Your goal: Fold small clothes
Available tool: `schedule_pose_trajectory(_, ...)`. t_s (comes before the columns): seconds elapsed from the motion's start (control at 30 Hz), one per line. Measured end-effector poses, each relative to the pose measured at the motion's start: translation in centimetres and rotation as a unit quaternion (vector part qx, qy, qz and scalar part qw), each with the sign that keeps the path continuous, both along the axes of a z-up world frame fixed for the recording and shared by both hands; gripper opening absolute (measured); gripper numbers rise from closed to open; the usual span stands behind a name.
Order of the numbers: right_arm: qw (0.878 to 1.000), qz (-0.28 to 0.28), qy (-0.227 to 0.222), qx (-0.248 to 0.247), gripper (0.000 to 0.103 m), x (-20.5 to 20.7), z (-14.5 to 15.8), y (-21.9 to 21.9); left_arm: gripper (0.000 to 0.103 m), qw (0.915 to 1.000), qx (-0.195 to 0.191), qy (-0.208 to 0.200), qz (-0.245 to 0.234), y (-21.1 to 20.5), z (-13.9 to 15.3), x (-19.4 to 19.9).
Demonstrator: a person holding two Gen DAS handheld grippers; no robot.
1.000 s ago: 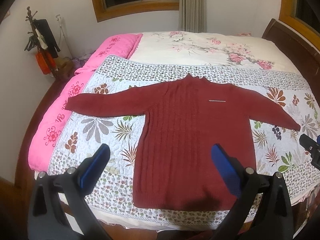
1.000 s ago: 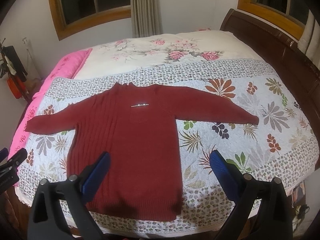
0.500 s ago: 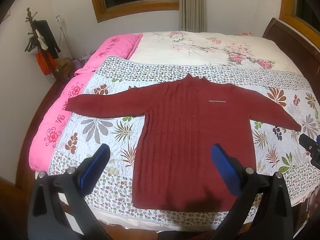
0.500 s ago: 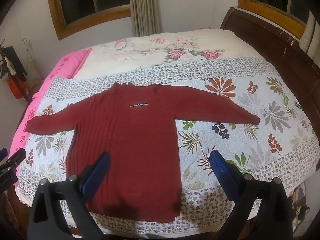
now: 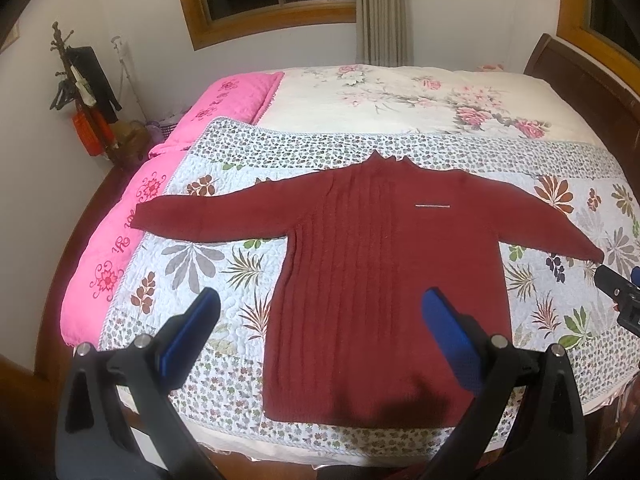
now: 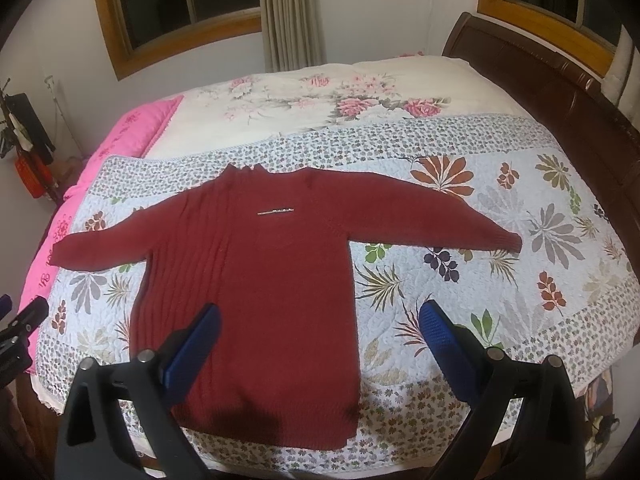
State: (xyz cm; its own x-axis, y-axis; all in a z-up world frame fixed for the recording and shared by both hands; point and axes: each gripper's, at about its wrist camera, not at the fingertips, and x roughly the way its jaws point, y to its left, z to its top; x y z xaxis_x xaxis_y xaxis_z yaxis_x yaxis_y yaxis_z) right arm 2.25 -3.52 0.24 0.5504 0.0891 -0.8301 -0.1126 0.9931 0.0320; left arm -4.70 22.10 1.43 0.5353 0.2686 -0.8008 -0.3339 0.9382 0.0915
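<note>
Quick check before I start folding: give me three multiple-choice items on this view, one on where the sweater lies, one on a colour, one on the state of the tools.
1. Where does the dark red sweater lie?
A. On the leaf-print quilt
B. On the pink blanket
C. On the floor

2. What colour are the pads on the fingers of the right tool?
A. Red
B. Blue
C. Green

3. How are the left tool and right tool set?
A. Both shut on the sweater
B. One open, one shut
C. Both open, holding nothing

Answers: 1 A, the sweater lies flat on the quilt with both sleeves spread. 2 B, the pads show blue in the right wrist view. 3 C, each view shows fingers wide apart above the sweater.
</note>
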Motion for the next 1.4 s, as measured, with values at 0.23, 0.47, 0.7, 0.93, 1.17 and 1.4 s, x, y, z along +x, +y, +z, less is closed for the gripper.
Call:
schedule_pose_trajectory(0.23,1.0,0.002,0.008,0.005,0.099,0.8,-0.4,-0.8,0.1,1.0,0.001,0.005,0.002,-0.6,-0.2,0.9)
schedule_pose_trajectory(0.47,1.0,0.003,0.013,0.01,0.099,2.0,-0.8,-1.7,0.1,0.9999,0.001,0.013,0.006,-1.1,-0.6,1.8)
schedule_pose_trajectory(0.7,0.999,-0.011,0.032,0.029,0.099,5.1,-3.5,-5.1,0.1,0.9993,-0.003,0.035,0.014,-2.3,-2.6,4.7)
schedule_pose_trajectory(0.93,0.994,-0.091,0.055,0.03,0.099,13.2,-8.6,-17.1,0.1,0.9998,-0.013,0.008,-0.016,-6.1,-5.0,11.0)
schedule_pose_trajectory(1.17,0.979,-0.159,0.107,0.064,0.099,22.2,-15.5,-30.7,0.1,0.9972,-0.064,0.016,-0.036,-11.0,-9.5,19.7)
schedule_pose_trajectory(1.4,0.944,-0.219,0.189,0.156,0.095,26.3,-21.8,-39.6,0.1,0.9972,-0.063,0.023,-0.034,-12.8,-10.9,22.7)
